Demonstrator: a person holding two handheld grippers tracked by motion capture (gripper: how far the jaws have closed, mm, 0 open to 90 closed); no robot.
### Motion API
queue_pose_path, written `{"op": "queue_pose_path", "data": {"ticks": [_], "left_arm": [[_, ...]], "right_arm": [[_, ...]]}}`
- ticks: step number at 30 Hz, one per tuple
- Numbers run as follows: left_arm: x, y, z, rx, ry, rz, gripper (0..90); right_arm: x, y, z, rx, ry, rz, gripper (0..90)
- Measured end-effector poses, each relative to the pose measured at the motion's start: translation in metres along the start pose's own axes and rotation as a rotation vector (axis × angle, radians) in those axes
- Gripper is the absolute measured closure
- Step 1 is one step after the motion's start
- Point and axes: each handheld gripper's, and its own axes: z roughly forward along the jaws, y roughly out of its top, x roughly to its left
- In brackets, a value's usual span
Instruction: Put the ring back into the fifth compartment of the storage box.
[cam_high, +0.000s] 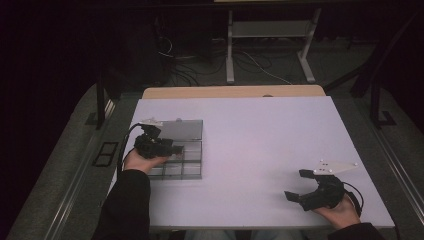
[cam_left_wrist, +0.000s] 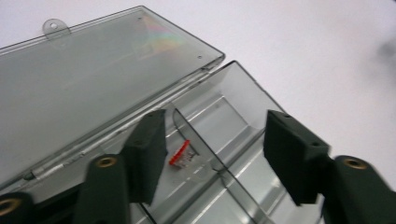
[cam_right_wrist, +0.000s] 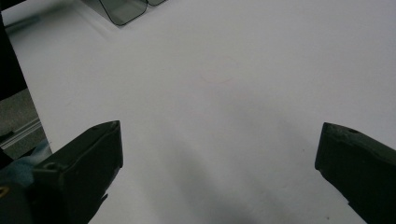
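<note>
Left gripper (cam_high: 176, 149) over the open clear box (cam_high: 192, 172), right gripper (cam_high: 298, 185) resting well away.

Left jaws roughly half open, nothing gripped; small red-and-clear clip (cam_left_wrist: 181, 156) lying loose in a box compartment beside a divider, just next to one jaw, under the gap. Lid (cam_left_wrist: 93, 79) folded back flat on the far side of the box. Right jaws spread wide, empty, above bare white table (cam_right_wrist: 224, 93), far right of the box.
</note>
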Motion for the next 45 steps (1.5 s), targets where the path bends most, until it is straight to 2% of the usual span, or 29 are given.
{"op": "queue_pose_path", "data": {"ticks": [9,12,15,19,31,45], "left_arm": [[-0.01,-0.001,-0.016,-0.044,-0.04,-0.006,16.1],[-0.014,-0.003,-0.023,-0.081,-0.052,-0.021,10.1],[-0.019,-0.007,-0.027,-0.086,-0.045,-0.015,0.6],[-0.024,-0.015,-0.032,-0.126,-0.037,-0.006,0.0],[-0.041,-0.043,-0.038,-0.185,-0.031,0.028,0.0],[-0.069,-0.065,-0.027,-0.199,-0.057,0.109,0.0]], "right_arm": [[0.0,0.0,0.0,0.003,0.002,0.004,0.3],[0.0,0.0,0.0,-0.001,0.0,0.0,0.3],[0.0,0.0,0.0,0.0,-0.001,0.001,0.3],[0.0,0.0,0.0,-0.001,-0.003,0.001,0.3],[0.0,0.0,0.001,0.002,-0.005,0.004,0.3],[0.0,0.0,0.001,0.002,-0.006,0.005,0.3]]}}
